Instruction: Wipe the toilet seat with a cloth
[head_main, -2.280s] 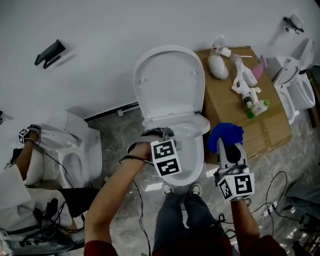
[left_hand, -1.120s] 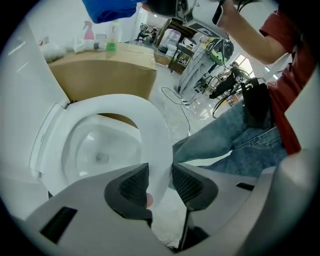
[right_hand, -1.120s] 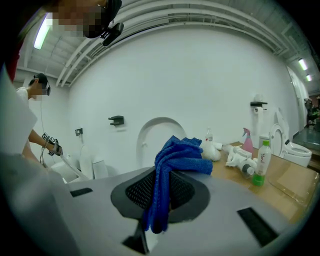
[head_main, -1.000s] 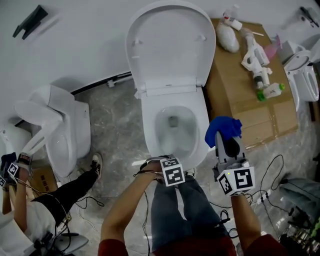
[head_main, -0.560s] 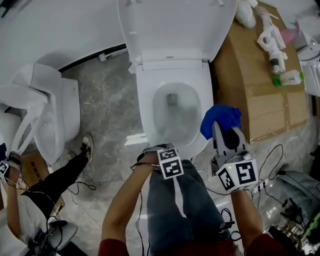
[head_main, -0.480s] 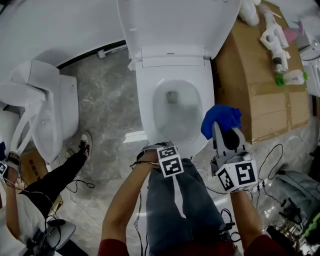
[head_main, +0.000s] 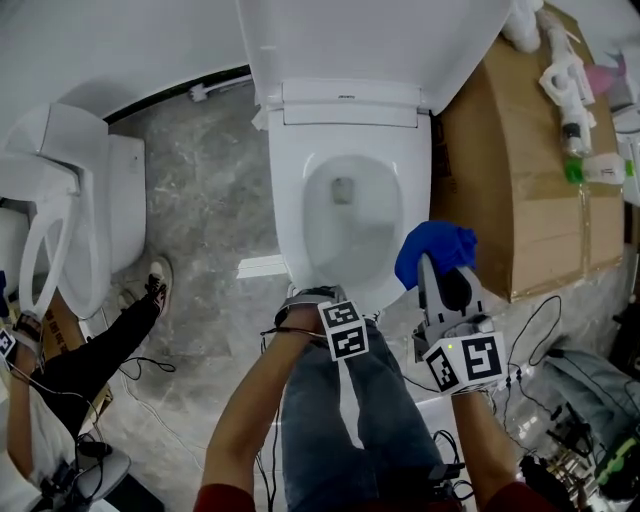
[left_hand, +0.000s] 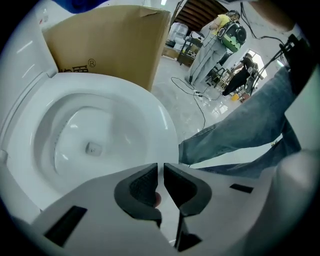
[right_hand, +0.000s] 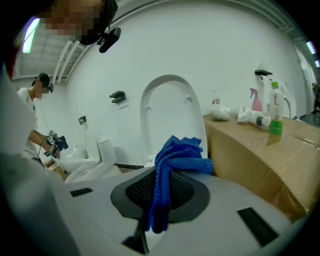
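The white toilet stands with its lid (head_main: 350, 40) raised and its seat ring (head_main: 285, 200) down around the bowl. My left gripper (head_main: 318, 296) points steeply down over the front rim. Its jaws (left_hand: 161, 169) have just been closing to a narrow slit, with nothing between the pads. The seat ring (left_hand: 150, 115) fills the left gripper view below them. My right gripper (head_main: 435, 265) hovers to the right of the bowl, shut on a bunched blue cloth (head_main: 432, 248). The cloth (right_hand: 177, 155) sticks out above the pads of that gripper (right_hand: 162, 180).
A large cardboard box (head_main: 520, 180) stands right of the toilet with spray bottles (head_main: 575, 120) on top. A second toilet (head_main: 70, 220) is at the left, beside another person's leg (head_main: 100, 350). Cables (head_main: 545, 330) lie on the marble floor. My jeans (head_main: 340, 420) are below.
Both grippers have come down near the toilet's front rim, and the toilet now fills more of the head view. The blue cloth has stayed in the right gripper throughout.
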